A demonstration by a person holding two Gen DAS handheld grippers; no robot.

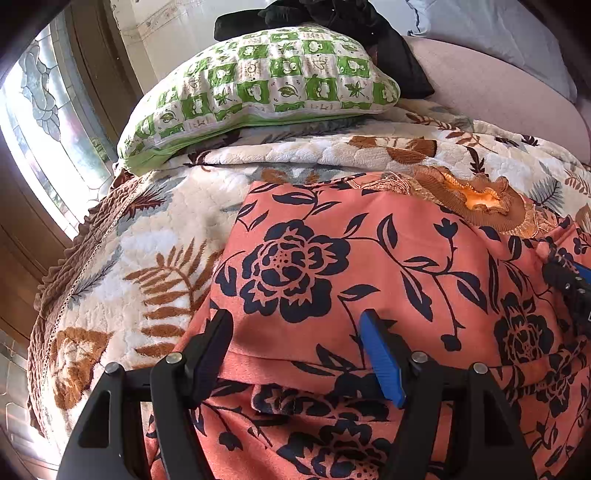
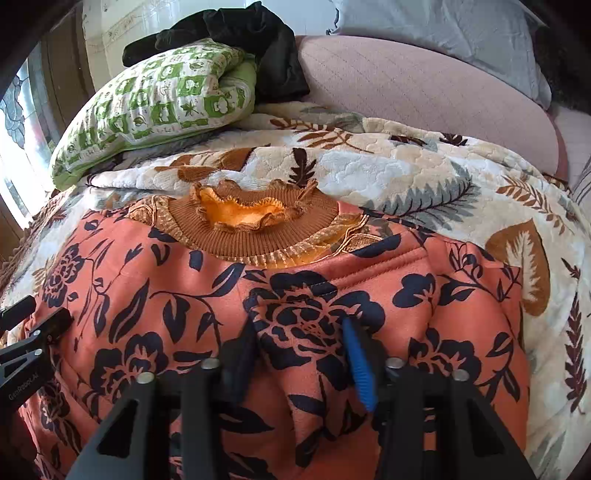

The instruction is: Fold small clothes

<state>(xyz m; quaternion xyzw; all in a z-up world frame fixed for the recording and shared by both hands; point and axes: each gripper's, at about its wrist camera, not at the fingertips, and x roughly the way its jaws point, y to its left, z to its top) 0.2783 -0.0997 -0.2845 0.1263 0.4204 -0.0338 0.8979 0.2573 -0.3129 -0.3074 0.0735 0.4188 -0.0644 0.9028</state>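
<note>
Setting: bed covered by one cream quilt (image 2: 388, 173) with brown and grey leaf print; one stained-glass window (image 1: 40, 122) at the left.
Left gripper (image 1: 297, 325): two fingers, one black, one with a blue pad (image 1: 380, 354), spread wide. Tips press down into the fabric, which bulges up between them. Whether any cloth is pinched I cannot tell.
Right gripper (image 2: 301, 338): two fingers, again one black and one blue-padded, set moderately apart. Tips sunk into the cloth; a rumpled ridge of it sits between them. Not closed on it as far as can be seen.
Spacing: both grippers on the same garment, near each other; each shows at the edge of the other's view.
Garment (image 1: 369, 258): one, salmon-orange with navy flower print, spread flat on the quilt in front of both grippers. One brown ribbed collar (image 2: 255, 229) with an orange frilled lining at the far edge, lying open.
Beyond the garment: one green-and-white checked pillow (image 1: 266, 85) at the far left; one black cloth (image 2: 258, 40) heaped behind it; one pink cushion (image 2: 424, 92) at the far right; one pale blue pillow (image 2: 443, 29) above that.
</note>
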